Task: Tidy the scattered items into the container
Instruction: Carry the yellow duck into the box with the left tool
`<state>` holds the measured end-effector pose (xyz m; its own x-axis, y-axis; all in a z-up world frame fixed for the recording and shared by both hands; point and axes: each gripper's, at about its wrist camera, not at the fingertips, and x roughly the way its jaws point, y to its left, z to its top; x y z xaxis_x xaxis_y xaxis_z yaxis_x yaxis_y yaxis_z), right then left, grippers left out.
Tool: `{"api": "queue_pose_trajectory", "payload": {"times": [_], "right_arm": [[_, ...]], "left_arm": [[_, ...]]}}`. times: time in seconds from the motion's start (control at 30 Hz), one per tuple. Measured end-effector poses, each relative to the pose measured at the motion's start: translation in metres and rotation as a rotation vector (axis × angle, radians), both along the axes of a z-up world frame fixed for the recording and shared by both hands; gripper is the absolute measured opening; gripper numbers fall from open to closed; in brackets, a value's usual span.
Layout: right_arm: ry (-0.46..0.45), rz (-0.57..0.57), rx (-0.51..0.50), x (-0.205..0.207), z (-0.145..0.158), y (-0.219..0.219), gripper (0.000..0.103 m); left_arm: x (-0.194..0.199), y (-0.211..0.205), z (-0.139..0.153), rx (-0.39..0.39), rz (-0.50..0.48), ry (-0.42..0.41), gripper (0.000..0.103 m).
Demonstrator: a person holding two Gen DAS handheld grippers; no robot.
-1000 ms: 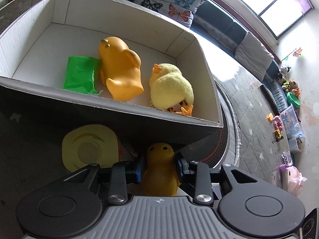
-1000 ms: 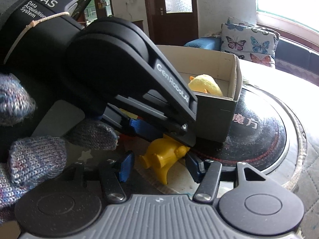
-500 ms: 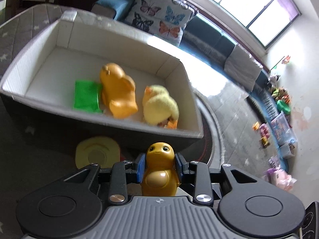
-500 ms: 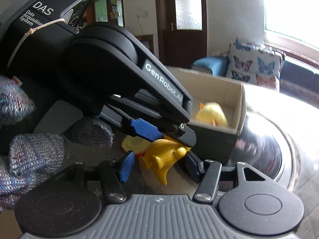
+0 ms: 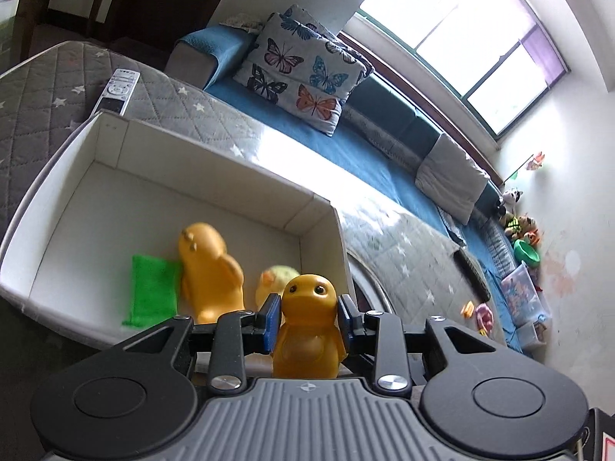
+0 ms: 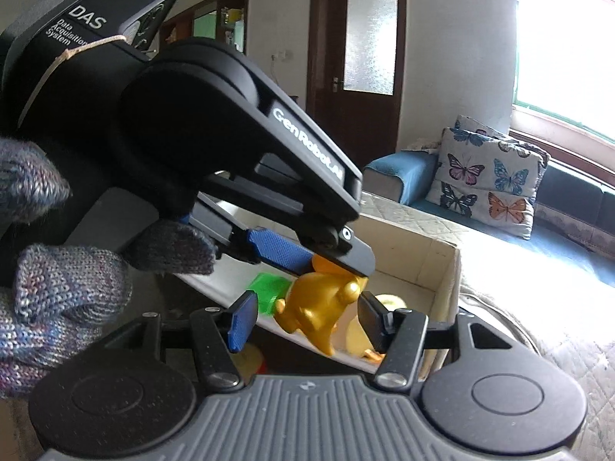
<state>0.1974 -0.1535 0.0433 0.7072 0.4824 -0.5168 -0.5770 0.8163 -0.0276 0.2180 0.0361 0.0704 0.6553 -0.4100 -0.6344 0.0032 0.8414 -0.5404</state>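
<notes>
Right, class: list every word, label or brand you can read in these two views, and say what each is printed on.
"DAS": on the grey housing of the left hand-held gripper, seen in the right wrist view.
"Data Acquisition System": same housing, beneath "DAS".
"GenRobot.AI": along that gripper's black arm.
Remote control on the quilted cover: button markings too small to read.
Red-edged sticker at the left wrist view's corner: cut off, unreadable.

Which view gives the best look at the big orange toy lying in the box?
The left wrist view: the big orange toy lies in the box beside the green packet, nearly whole. In the right wrist view the left tongs and their small duck cover it.
</notes>
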Motion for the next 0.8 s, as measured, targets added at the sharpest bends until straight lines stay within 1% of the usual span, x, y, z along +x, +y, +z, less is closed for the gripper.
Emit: {"api": "queue_pose_trajectory", "payload": {"times": [0.17, 0.3, 0.5, 0.8], "right_arm": [[0.028, -0.03, 0.003, 0.016, -0.009, -0.004, 0.059], [0.052, -0.035, 0.005, 0.025, -0.017, -0.005, 0.059], [0.058, -0.011, 0.012, 0.027, -0.018, 0.0, 0.06], [0.062, -0.015, 0.013, 0.024, -0.019, 0.0, 0.06]], "left_arm": [[0.02, 0.001, -0.012, -0.009, 0.006, 0.019, 0.034], [0.028, 0.001, -0.024, -0.009, 0.002, 0.043, 0.034], [0.027, -0.002, -0.026, 0.041, -0.008, 0.052, 0.034], [0.021, -0.003, -0.029, 0.064, -0.016, 0.07, 0.035]]}}
